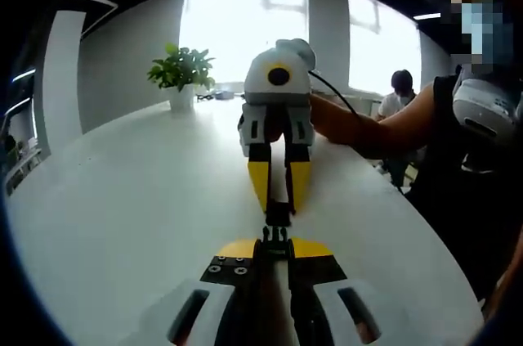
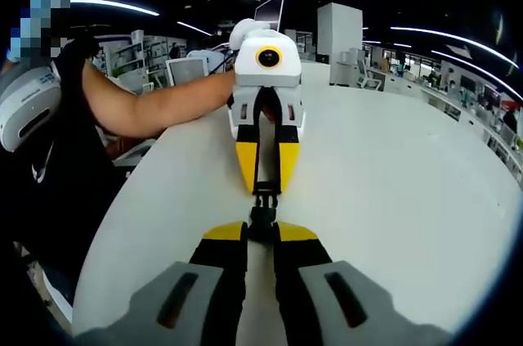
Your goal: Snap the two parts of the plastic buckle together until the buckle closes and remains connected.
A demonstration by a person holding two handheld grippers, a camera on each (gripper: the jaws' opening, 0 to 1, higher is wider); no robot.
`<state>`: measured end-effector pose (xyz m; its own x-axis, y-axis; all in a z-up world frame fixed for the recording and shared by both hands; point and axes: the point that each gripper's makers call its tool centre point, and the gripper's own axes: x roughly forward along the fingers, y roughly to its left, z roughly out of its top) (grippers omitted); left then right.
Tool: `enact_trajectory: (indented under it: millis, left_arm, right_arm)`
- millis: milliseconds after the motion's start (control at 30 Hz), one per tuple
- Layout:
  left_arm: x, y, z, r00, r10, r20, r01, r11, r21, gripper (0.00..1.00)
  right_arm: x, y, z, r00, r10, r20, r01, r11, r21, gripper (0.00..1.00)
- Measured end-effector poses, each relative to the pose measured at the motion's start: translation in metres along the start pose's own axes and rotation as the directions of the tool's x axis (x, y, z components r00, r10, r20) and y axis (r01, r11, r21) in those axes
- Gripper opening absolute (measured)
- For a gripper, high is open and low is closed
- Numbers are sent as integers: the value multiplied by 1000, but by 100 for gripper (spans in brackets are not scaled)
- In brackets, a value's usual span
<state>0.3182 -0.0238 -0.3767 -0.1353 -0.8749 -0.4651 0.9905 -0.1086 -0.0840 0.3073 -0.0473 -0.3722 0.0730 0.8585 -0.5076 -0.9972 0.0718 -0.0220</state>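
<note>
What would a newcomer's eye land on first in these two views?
The two yellow-tipped grippers meeting nose to nose over the white table, left gripper and right gripper each clamped on an end of the small black buckle. Behind, a potted plant stands by the bright window.

Left gripper (image 1: 272,241): yellow-tipped black jaws with small screws on the black plates, on grey-white mounts with dark slots. Right gripper (image 2: 261,231): same build, yellow tips, black jaws, grey slotted mounts. From the front, each one has a white rounded housing over a white block, with long yellow tips on black stems (a black cable leaves the right one's housing). Person (image 1: 458,158): black sleeveless top, arms bare, white-grey device with a dark slot worn at the chest.
</note>
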Motion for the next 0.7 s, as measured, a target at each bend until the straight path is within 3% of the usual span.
enact_trajectory:
  millis: [700]
  left_arm:
    - [1,-2,0,1000,-4,1,4,999,31,10]
  right_arm:
    - [0,2,0,1000,-1,1,1,1000,-4,10]
